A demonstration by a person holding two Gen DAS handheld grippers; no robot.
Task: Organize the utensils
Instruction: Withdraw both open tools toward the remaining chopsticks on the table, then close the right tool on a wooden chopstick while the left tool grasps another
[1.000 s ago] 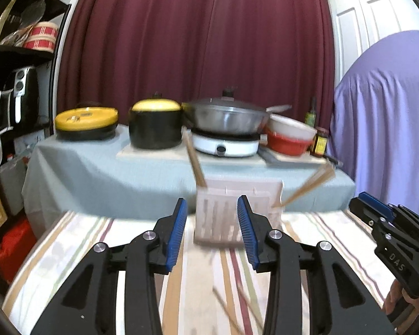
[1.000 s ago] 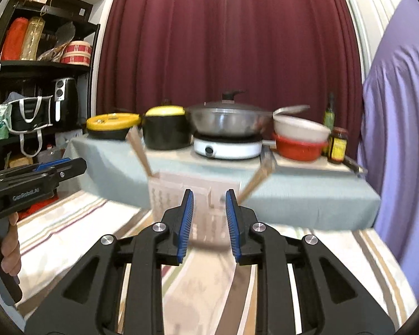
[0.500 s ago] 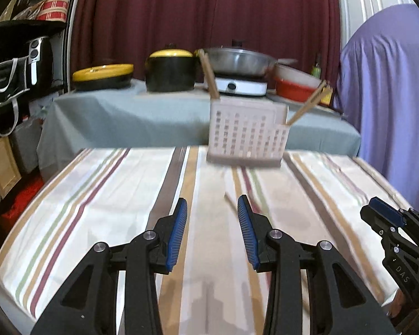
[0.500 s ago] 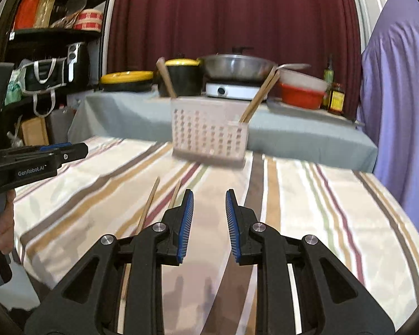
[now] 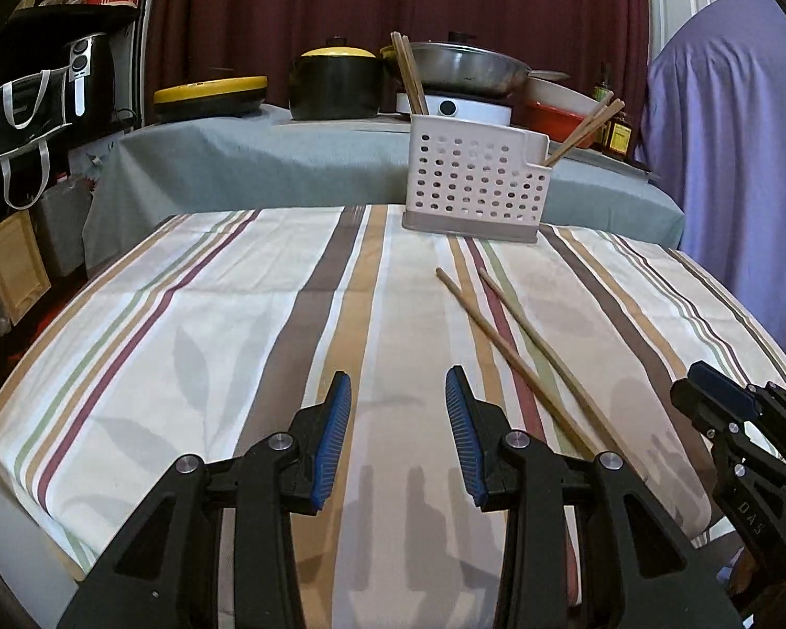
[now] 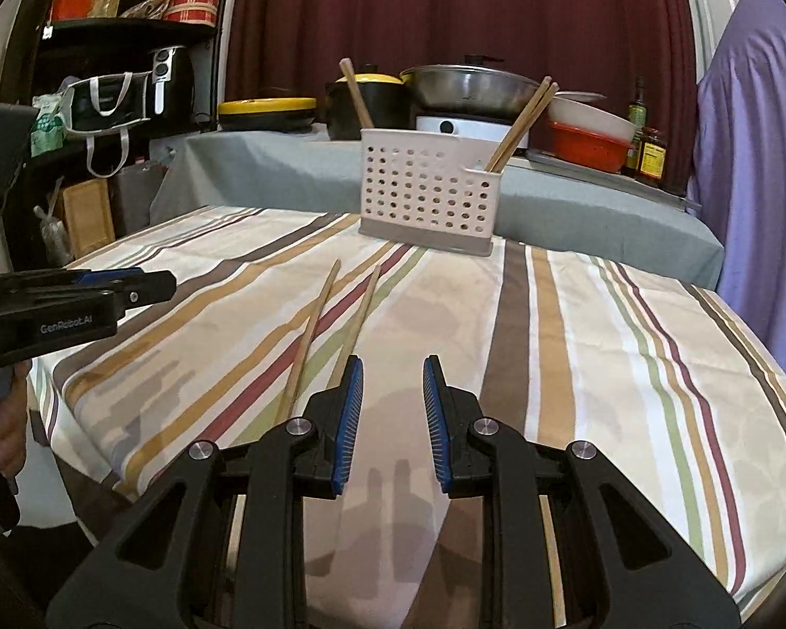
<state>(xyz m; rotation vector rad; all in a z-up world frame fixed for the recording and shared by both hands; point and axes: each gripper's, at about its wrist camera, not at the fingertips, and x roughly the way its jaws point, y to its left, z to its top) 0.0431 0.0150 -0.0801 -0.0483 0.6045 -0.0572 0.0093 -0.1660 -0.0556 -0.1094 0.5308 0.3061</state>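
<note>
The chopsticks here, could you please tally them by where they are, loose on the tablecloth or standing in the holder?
Loose chopsticks on the striped tablecloth: 2
Chopsticks at the left end of the white holder: 2
Chopsticks at the right end: 2
Total: 6

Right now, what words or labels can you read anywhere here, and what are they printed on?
"GenRobot.AI": side of the left claw, seen from the right wrist view.
"DAS": body of the right claw, seen from the left wrist view.
Labels on the sauce jars and bottle: too small to read.
</note>
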